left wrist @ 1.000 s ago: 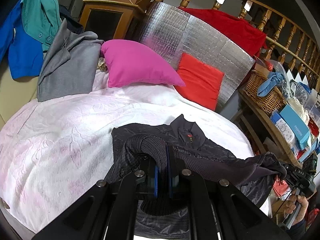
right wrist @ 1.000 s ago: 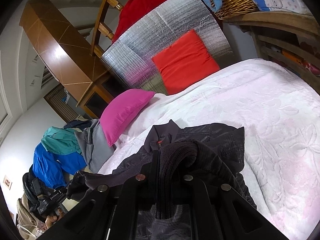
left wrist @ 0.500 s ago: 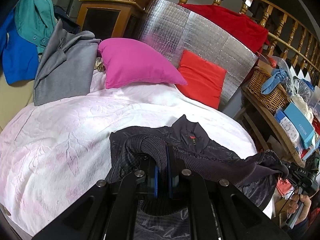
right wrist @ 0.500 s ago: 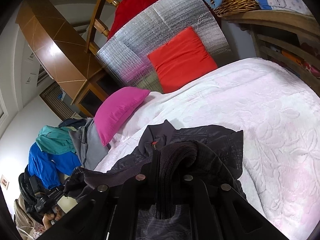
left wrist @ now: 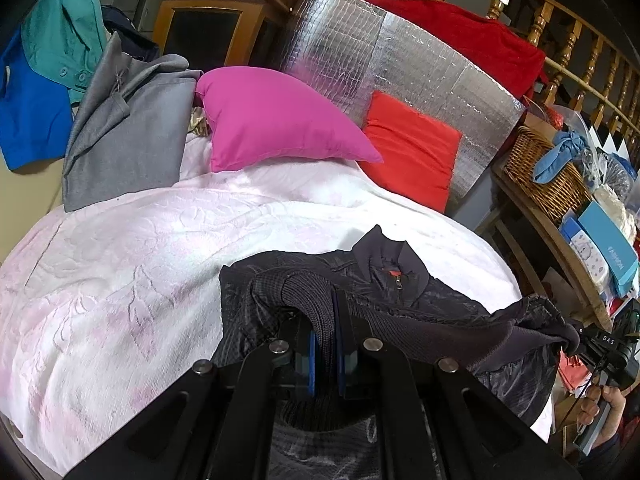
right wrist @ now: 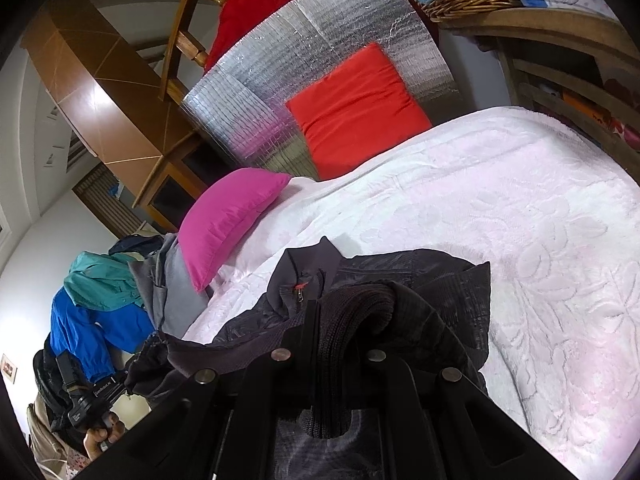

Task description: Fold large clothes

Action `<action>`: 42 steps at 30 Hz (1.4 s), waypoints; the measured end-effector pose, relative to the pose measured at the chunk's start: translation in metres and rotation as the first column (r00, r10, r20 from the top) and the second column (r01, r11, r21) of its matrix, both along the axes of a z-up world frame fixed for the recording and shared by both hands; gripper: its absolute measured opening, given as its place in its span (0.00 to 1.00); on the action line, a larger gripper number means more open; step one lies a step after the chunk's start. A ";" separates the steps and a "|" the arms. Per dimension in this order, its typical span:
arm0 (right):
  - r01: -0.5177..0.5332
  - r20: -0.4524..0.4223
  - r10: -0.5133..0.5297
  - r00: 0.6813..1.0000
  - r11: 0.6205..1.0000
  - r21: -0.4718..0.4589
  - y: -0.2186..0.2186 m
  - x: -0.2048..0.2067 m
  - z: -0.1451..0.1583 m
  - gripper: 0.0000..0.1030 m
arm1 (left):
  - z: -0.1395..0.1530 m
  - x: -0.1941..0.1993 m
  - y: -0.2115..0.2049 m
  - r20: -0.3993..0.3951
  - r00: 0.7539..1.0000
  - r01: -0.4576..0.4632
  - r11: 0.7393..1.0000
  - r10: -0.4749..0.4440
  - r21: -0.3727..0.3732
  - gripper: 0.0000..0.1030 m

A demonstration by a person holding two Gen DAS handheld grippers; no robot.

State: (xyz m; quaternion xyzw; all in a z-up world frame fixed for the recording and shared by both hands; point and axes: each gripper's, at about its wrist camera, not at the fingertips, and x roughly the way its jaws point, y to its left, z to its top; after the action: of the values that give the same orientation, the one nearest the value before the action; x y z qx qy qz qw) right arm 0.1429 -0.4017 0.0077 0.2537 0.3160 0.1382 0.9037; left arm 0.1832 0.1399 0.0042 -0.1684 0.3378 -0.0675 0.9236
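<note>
1. Compared with a second ago, both views have crept a little further over the bed (left wrist: pixel 120 264); the dark jacket (left wrist: pixel 440 308) lies slightly further in from the near edge, its collar toward the pillows, so the hem is being carried forward for a fold.
2. Left hand-held gripper (left wrist: pixel 325 360): its blue pads are pressed together on the jacket's ribbed hem, lifted off the bedspread.
3. Right hand-held gripper (right wrist: pixel 334 364): the ribbed hem runs between its fingers, which seem clamped on it, though cloth hides the tips.
4. Left of the jacket, open white bedspread stretches to the bed's left edge.
5. Ahead, bare bedspread separates the collar from the pink pillow (left wrist: pixel 276 120).
6. On the right, a jacket corner overhangs the bed's edge near the shelves (left wrist: pixel 560 240).
</note>
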 end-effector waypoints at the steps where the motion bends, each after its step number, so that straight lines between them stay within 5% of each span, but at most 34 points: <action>1: 0.000 -0.002 0.000 1.000 1.000 -0.001 0.000 0.001 -0.001 0.07 | -0.001 0.001 0.000 -0.003 1.000 0.001 1.000 -0.001 0.000 0.08; 42: -0.005 -0.050 0.005 0.999 1.000 0.003 -0.002 0.054 -0.012 0.07 | -0.009 0.058 -0.007 -0.060 0.998 0.016 0.999 -0.014 0.033 0.08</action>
State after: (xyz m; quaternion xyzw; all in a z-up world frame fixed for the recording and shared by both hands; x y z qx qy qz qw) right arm 0.1966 -0.4040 -0.0040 0.2576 0.3389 0.1347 0.8948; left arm 0.2416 0.1331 -0.0047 -0.1522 0.3676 -0.0636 0.9152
